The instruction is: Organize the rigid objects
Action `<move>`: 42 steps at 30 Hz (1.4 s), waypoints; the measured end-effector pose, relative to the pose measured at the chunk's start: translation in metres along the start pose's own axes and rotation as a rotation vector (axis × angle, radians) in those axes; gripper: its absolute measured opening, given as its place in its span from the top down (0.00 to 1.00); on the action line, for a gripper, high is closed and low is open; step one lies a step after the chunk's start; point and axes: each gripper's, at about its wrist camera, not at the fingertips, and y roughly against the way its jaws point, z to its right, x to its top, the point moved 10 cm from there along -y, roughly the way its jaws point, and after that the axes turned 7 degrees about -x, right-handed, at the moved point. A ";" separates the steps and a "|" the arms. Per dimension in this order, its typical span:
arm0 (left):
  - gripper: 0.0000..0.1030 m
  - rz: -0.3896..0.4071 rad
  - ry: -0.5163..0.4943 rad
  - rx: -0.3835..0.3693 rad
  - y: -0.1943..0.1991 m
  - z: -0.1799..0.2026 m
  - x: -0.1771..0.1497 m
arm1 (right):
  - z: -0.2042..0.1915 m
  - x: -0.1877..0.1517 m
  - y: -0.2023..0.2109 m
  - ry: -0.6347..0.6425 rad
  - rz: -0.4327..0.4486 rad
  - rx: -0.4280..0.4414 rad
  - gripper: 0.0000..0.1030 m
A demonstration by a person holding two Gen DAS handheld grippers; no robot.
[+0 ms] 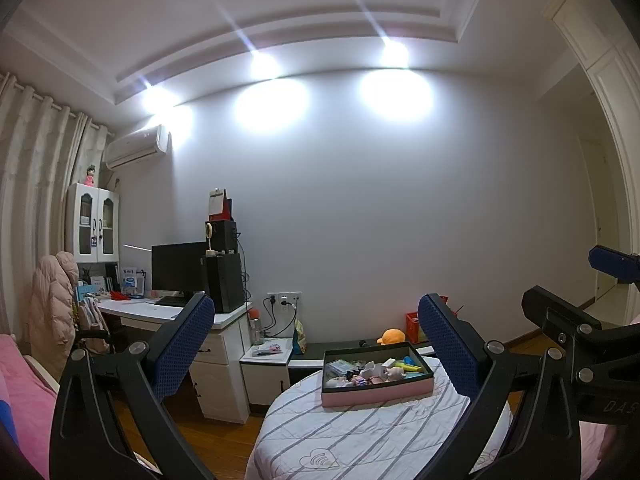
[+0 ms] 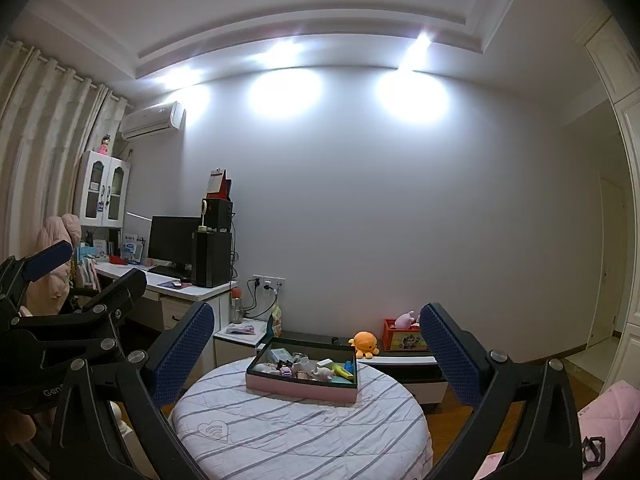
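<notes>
A pink box with a dark rim [image 1: 376, 390] [image 2: 300, 387] sits on a round table with a striped white cover [image 1: 352, 440] [image 2: 288, 428]. It holds several small toys and figurines [image 1: 376, 372] [image 2: 308, 368]. My left gripper [image 1: 316, 344] is open and empty, held in the air well short of the box. My right gripper [image 2: 316, 348] is open and empty too, also short of the box. Each gripper shows at the edge of the other's view.
A white desk [image 1: 160, 312] with a monitor and a black computer tower stands at the left. A low dark bench [image 2: 400, 354] behind the table carries an orange plush [image 2: 364, 344] and a red box [image 2: 402, 338]. Pink bedding [image 1: 24, 396] lies at the far left.
</notes>
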 end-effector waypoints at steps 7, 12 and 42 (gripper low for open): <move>0.00 -0.002 -0.001 0.001 0.000 -0.001 -0.001 | -0.002 -0.001 0.001 0.005 -0.002 -0.004 0.00; 0.00 -0.003 0.000 0.000 0.000 -0.001 0.000 | -0.003 -0.001 0.002 0.006 -0.003 -0.006 0.00; 0.00 -0.009 0.004 0.000 0.005 -0.005 -0.007 | -0.002 -0.001 0.002 0.011 -0.011 -0.004 0.00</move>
